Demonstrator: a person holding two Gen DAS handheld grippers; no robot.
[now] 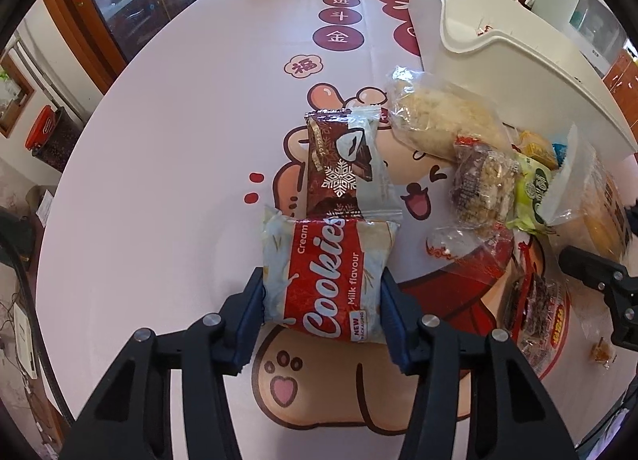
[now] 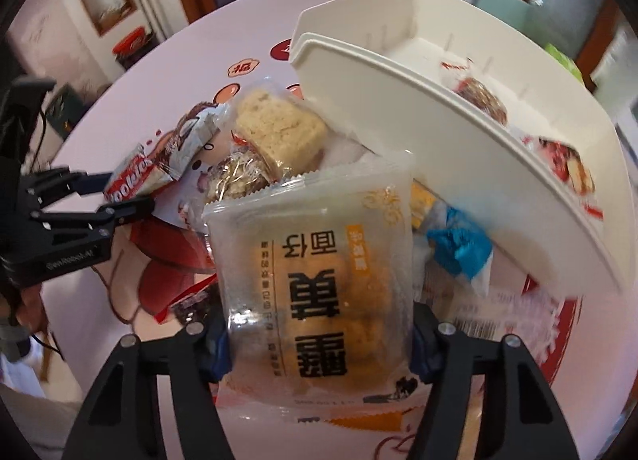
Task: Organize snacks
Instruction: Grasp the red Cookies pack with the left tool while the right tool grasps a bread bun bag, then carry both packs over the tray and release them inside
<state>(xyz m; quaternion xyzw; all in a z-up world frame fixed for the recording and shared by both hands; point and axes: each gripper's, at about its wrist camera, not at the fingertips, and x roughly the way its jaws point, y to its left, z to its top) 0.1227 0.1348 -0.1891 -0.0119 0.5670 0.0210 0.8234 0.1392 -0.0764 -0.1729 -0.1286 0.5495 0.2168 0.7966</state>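
Gripping the cookies packet [image 1: 325,280] in my left gripper [image 1: 323,320], my right gripper [image 2: 319,344] clamps a translucent pastry packet [image 2: 315,280] beside the white bin [image 2: 458,141].

I am angling my black two-finger left gripper [image 1: 322,300] steeply downward, its blue pads [image 1: 250,310] pressing the sides of a red-and-white cookie packet [image 1: 325,280]. My matching right gripper [image 2: 321,344] is tilting down likewise, clamping a clear pastry pouch [image 2: 315,280].
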